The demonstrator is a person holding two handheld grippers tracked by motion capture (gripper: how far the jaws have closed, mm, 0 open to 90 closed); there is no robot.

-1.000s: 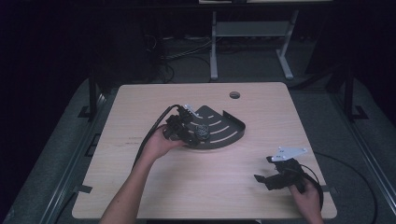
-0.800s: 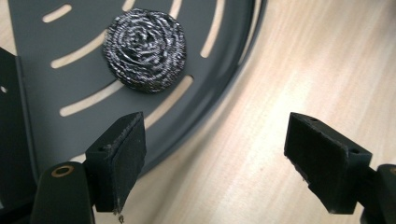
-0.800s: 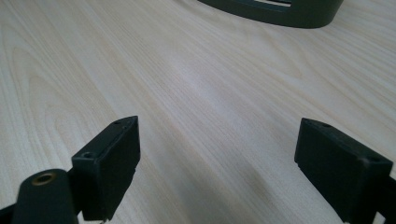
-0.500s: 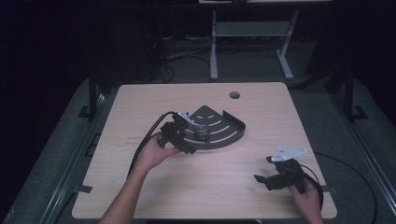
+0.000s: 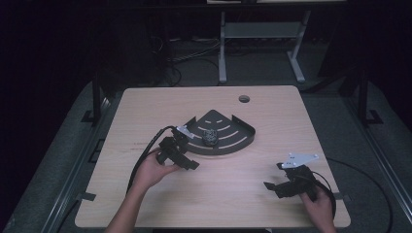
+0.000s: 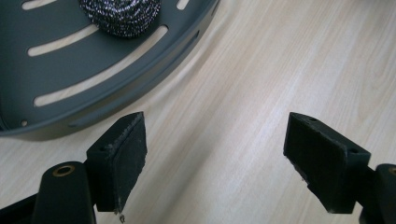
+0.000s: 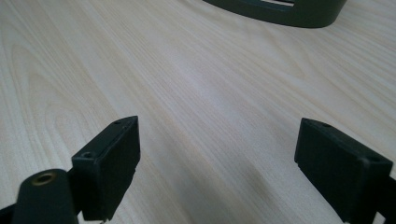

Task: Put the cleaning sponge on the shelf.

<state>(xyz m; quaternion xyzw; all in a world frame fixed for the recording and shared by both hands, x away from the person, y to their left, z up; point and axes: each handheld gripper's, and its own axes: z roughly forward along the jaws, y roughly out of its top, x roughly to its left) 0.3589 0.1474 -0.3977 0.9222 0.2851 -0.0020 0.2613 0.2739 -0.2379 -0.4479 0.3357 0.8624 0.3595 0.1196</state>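
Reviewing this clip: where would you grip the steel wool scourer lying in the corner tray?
Probably the steel wool scourer across its rounded middle, from above: it lies loose on the slotted corner tray floor, and the raised rim would likely block a low sideways approach.

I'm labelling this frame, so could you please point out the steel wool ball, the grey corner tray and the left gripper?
steel wool ball (image 5: pixel 210 136), high view, its top
grey corner tray (image 5: pixel 243 130), high view, slotted floor near the right wall
left gripper (image 6: pixel 215 158), left gripper view, midway between its open jaws
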